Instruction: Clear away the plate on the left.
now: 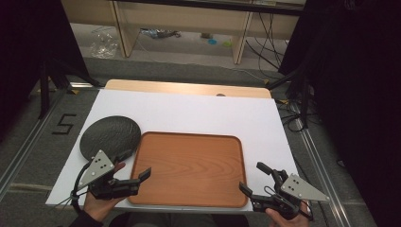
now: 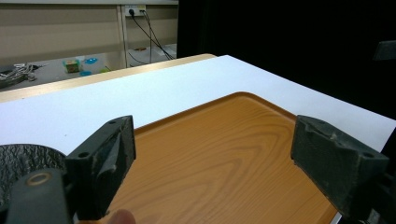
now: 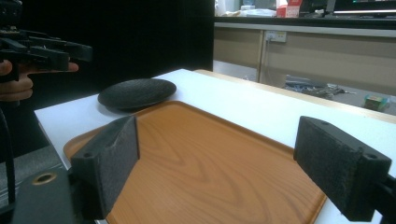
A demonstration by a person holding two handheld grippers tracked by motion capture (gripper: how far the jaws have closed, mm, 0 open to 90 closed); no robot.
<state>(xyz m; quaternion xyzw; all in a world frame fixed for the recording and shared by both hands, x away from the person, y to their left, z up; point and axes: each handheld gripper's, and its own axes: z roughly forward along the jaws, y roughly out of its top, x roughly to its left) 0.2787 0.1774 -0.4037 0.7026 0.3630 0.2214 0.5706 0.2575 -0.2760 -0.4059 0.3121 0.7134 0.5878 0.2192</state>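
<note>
Nearest, left gripper [image 1: 137,176]: jaws spread wide, nothing between them, over the tray's near left corner.
Right gripper [image 1: 252,177]: jaws apart, holding nothing, at the tray's near right corner.
Wooden tray [image 1: 189,168]: flat on the white table [image 1: 189,111], bare.
Dark plate [image 1: 109,136]: just left of the tray, beyond the left gripper.

White-topped table [image 1: 189,111], wooden tray [image 1: 189,169] near its front edge, dark plate [image 1: 109,135] just left

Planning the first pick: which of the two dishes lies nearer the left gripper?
The black plate, round and dark, just beyond the left gripper; the wooden tray is rectangular.
</note>
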